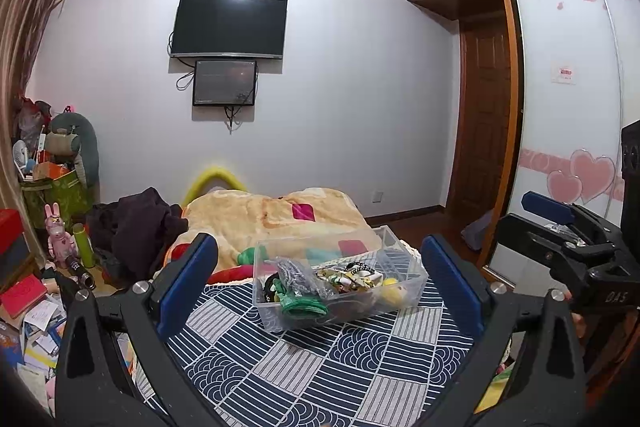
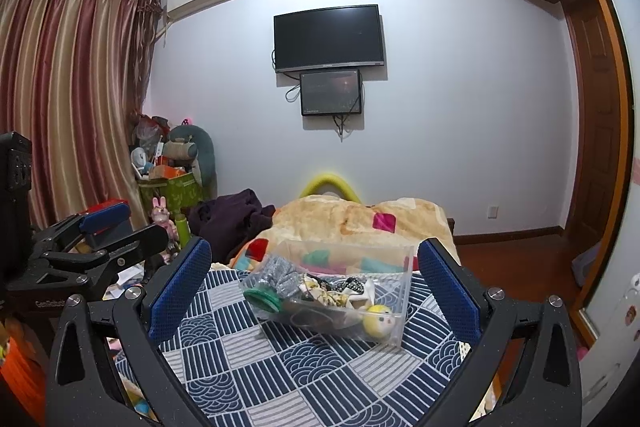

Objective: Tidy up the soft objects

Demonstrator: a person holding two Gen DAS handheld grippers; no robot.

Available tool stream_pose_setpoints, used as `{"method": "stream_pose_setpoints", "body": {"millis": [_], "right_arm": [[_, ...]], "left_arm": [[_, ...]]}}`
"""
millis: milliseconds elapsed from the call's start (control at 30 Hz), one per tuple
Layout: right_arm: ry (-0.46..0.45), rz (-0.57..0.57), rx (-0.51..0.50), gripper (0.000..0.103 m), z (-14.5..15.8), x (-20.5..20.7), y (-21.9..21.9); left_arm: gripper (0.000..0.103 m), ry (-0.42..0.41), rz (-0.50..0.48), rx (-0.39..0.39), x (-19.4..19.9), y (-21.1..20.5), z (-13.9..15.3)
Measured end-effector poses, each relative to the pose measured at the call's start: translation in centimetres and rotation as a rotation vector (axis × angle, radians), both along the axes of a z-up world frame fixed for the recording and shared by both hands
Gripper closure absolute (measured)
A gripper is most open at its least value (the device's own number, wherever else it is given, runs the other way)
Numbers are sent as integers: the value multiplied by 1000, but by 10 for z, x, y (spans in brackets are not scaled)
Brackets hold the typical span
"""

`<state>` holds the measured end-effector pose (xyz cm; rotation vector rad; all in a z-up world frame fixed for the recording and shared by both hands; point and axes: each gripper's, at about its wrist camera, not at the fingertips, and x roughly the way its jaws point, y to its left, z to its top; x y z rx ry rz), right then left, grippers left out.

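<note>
I see the clear plastic bin (image 1: 340,287) sitting on the navy-and-grey patterned bed cover (image 1: 320,367), packed with soft bits: a green fabric piece (image 1: 304,307), a grey knitted item (image 1: 296,273) and a yellow plush ball (image 2: 378,321) against its near wall. My left gripper (image 1: 316,279) hovers in front of it, fingers spread wide with nothing between them. My right gripper (image 2: 316,285) does likewise, fingers wide apart and empty, the bin framed between them. Beyond the bin a cream blanket (image 1: 276,223) lies bunched on the bed, with a dark garment (image 1: 136,223) beside it.
</note>
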<state>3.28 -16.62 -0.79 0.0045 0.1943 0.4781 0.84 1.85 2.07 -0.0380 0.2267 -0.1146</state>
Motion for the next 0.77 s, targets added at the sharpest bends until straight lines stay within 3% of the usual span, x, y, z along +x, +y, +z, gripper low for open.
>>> {"method": "stream_pose_setpoints", "body": {"millis": [767], "right_arm": [[3, 0, 3, 0, 1, -1, 0]], "left_arm": [[0, 0, -12, 5, -2, -6, 3]]}}
